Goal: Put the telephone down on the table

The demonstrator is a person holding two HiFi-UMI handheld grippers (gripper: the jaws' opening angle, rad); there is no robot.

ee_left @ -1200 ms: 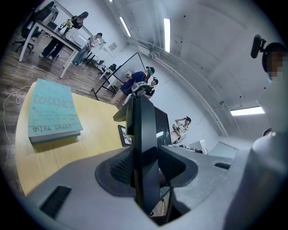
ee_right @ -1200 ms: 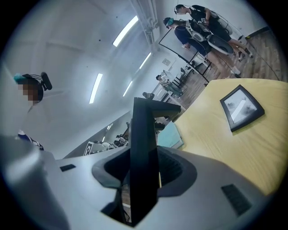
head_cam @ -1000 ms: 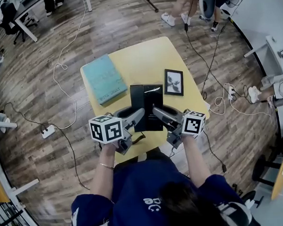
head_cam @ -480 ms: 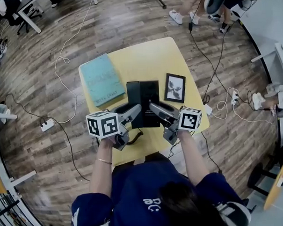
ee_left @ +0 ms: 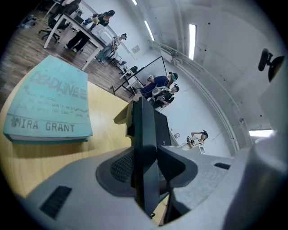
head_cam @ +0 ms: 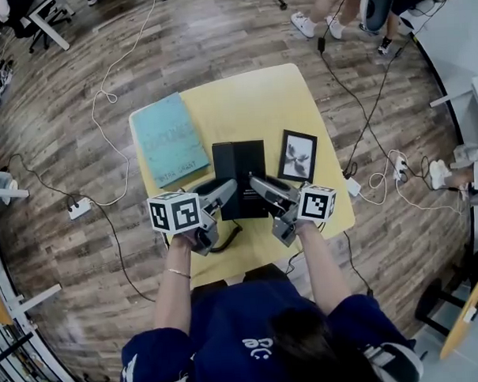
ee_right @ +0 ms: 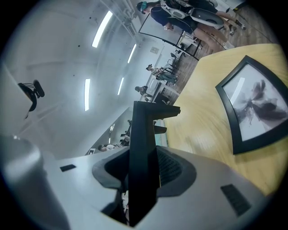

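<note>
Telephone, a black flat rectangular slab (head_cam: 240,172), sits over the square yellow table (head_cam: 251,99), contact undetermined; left gripper (head_cam: 225,191) and right gripper (head_cam: 257,184) each clamp its near edges; judged stiff, smooth, likely slippery; edge holds suit it.

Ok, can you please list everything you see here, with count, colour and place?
table: one, yellow, on the wooden floor
book: one, teal, table's left part
framed picture: one, black frame, table's right part
telephone: one, black, between book and picture
cables: several, white and black, floor around the table
left gripper: one, grey, shut on the telephone's left edge
right gripper: one, grey, shut on its right edge
</note>
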